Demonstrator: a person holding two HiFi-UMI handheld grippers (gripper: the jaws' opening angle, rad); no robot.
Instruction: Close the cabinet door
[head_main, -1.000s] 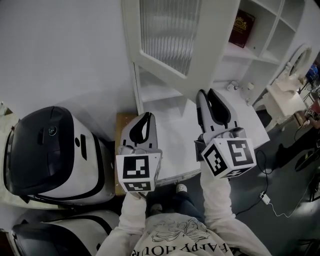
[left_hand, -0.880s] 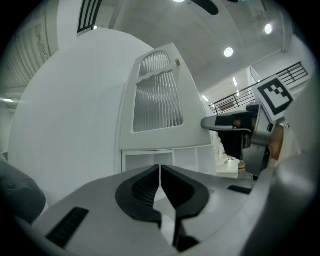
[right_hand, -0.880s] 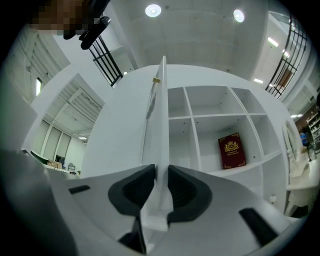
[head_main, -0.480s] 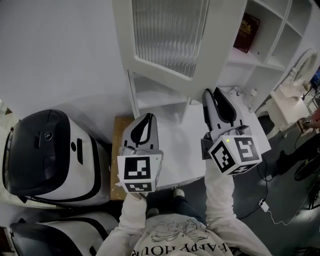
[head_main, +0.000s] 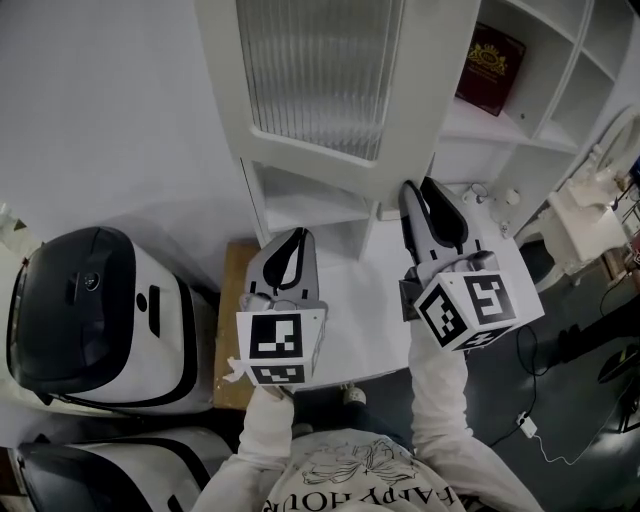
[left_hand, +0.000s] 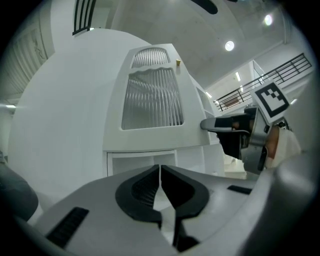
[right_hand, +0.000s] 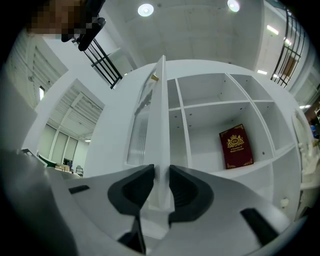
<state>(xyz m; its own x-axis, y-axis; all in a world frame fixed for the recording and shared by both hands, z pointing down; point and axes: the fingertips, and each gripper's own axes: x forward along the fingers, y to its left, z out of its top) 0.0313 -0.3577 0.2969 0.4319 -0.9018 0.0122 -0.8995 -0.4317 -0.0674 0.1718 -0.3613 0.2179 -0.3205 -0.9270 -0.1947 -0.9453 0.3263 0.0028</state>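
The white cabinet door (head_main: 330, 80), with a ribbed glass pane, stands swung out from the shelf unit (head_main: 520, 110). My right gripper (head_main: 418, 190) reaches up to the door's lower corner. In the right gripper view the door's thin edge (right_hand: 161, 125) runs straight up between the jaws, and the right gripper (right_hand: 161, 176) is shut on it. My left gripper (head_main: 297, 236) hangs lower and to the left, in front of the open lower shelf. Its jaws meet with nothing between them; the left gripper (left_hand: 160, 172) faces the door pane (left_hand: 152, 97).
A red book (head_main: 490, 65) leans in an upper shelf compartment. A white counter (head_main: 370, 300) lies below the grippers, with small items (head_main: 500, 198) at its far right. Two black-and-white machines (head_main: 90, 310) stand at the left beside a wooden board (head_main: 232, 320). A cable (head_main: 540, 420) trails on the floor.
The door fills more of the head view and its left edge has shifted left. The right gripper stays on the door's lower corner. The left gripper has hardly moved.
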